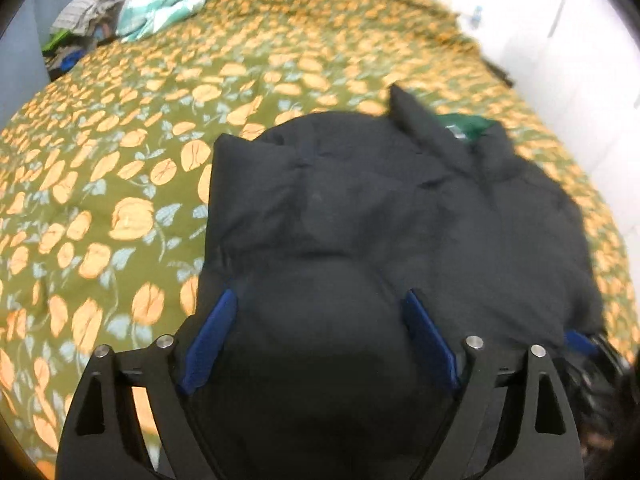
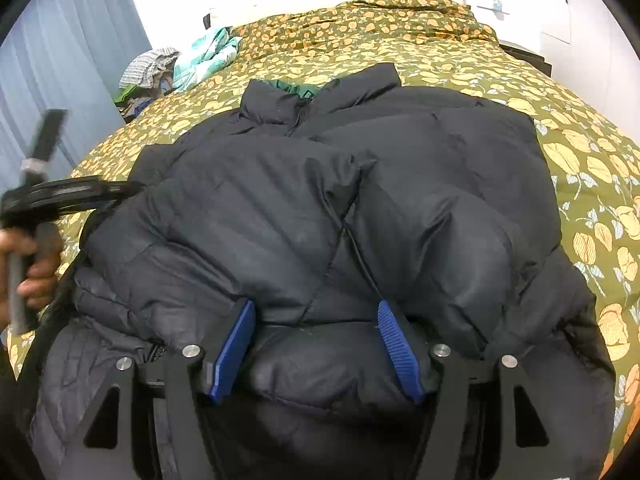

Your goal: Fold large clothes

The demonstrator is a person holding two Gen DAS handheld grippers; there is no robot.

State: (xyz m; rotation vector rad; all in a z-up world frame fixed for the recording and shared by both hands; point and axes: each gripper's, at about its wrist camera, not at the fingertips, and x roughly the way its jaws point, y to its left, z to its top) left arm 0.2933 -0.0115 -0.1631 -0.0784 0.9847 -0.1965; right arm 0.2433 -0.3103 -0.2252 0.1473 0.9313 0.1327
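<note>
Jacket (image 2: 360,208) pinched by right tool (image 2: 316,308); left tool (image 1: 320,300) wide.

Bed (image 2: 500,68), covered edge to edge by an olive quilt (image 1: 160,128) printed with orange blossoms and pale blue leaves. Black puffer jacket (image 2: 360,208) lies directly on it, collar toward the far end, green lining showing at the neck. Far left corner: crumpled teal-and-white cloth (image 2: 208,60) on the quilt. Beside it a heap of mixed clothes (image 2: 148,76), grey checked piece on top; possibly at the bed's edge, hard to tell.
</note>
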